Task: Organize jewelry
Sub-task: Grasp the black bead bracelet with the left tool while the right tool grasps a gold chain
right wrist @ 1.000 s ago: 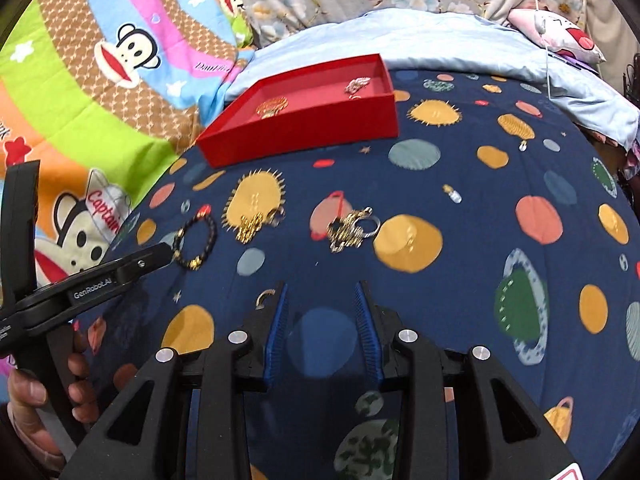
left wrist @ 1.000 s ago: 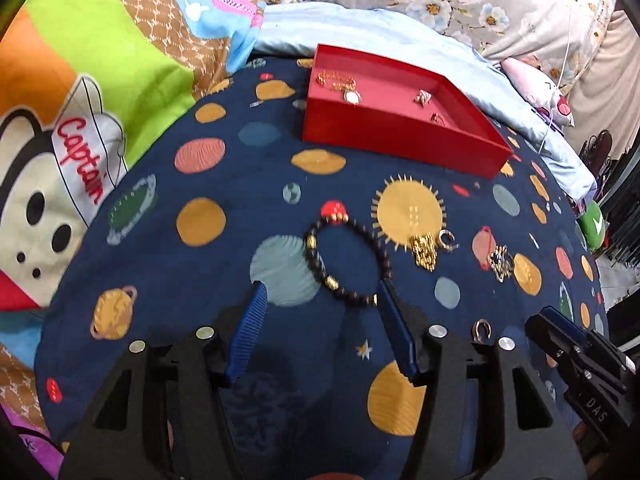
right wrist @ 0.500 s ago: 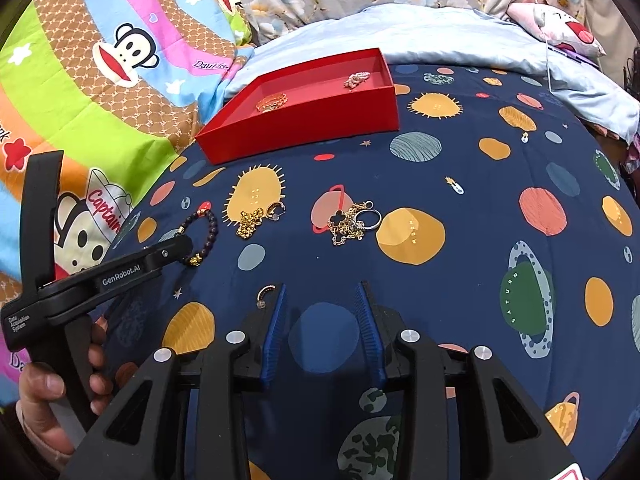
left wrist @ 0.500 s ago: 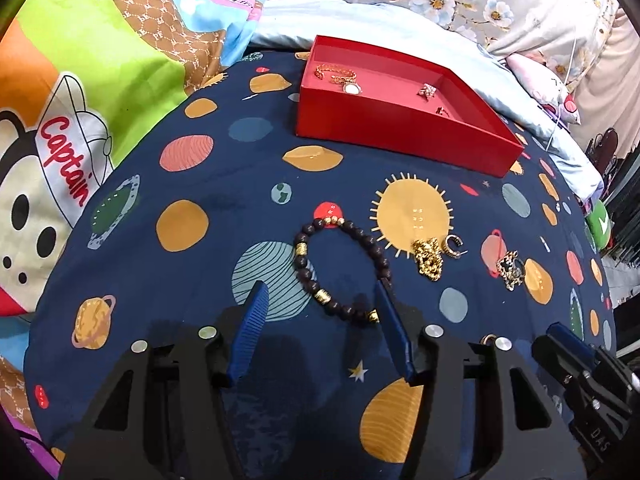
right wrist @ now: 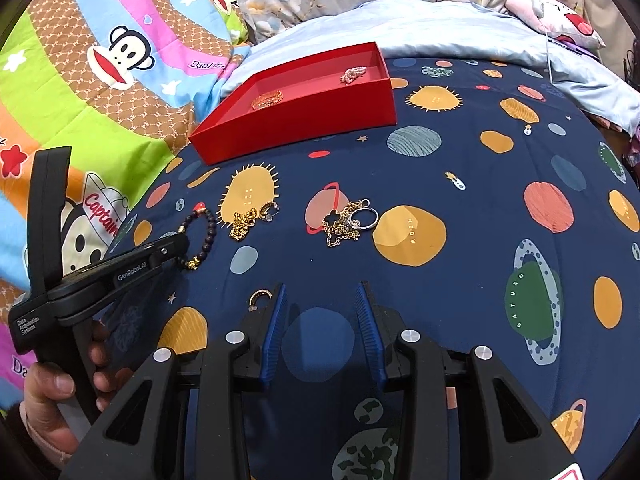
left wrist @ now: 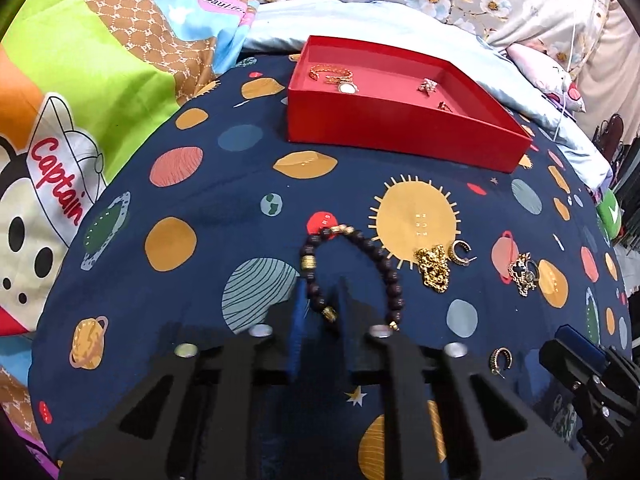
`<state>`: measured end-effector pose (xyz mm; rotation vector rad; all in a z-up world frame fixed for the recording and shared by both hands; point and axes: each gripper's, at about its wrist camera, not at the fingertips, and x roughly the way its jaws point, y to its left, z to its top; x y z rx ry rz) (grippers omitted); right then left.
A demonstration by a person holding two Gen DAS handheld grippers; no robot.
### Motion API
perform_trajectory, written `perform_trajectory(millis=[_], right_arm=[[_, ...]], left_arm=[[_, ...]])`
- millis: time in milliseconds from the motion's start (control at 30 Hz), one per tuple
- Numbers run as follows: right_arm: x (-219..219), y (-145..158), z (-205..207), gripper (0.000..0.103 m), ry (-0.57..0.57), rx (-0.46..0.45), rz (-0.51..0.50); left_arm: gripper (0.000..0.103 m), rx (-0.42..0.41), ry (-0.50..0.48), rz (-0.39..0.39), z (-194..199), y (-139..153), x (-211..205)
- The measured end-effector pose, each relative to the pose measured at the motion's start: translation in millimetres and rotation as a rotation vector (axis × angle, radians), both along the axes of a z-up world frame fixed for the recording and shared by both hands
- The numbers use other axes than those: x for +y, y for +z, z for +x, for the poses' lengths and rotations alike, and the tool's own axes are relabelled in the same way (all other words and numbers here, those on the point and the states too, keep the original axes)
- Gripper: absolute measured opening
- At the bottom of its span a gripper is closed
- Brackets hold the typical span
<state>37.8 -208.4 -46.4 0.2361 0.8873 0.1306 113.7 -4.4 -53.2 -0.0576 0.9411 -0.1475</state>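
Left gripper (left wrist: 320, 312) — tight on bracelet (left wrist: 352, 264)

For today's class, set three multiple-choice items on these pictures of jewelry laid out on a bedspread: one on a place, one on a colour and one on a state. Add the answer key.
1. Where does the small gold hoop earring lie?
A. in the tray
B. on the navy planet-print bedspread, beside the right gripper
C. on a pillow

2. What colour is the shallow rectangular tray?
A. blue
B. red
C. green

3. How does the left gripper stand?
A. wide open and empty
B. closed on a gold chain
C. closed on the dark beaded bracelet

Key:
1 B, since the hoop rests on the cloth next to that gripper's left finger.
2 B, since its walls and floor are red.
3 C, since the fingers pinch the near beads.
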Motion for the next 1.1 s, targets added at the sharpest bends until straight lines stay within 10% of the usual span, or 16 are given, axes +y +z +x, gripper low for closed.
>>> perform_trajectory(millis=[1100], right_arm=[[63, -5, 68, 0.035, 0.119, 0.012, 0.014]], left_arm=[[0.007, -0.005, -0.003, -0.087, 3, 15, 34]])
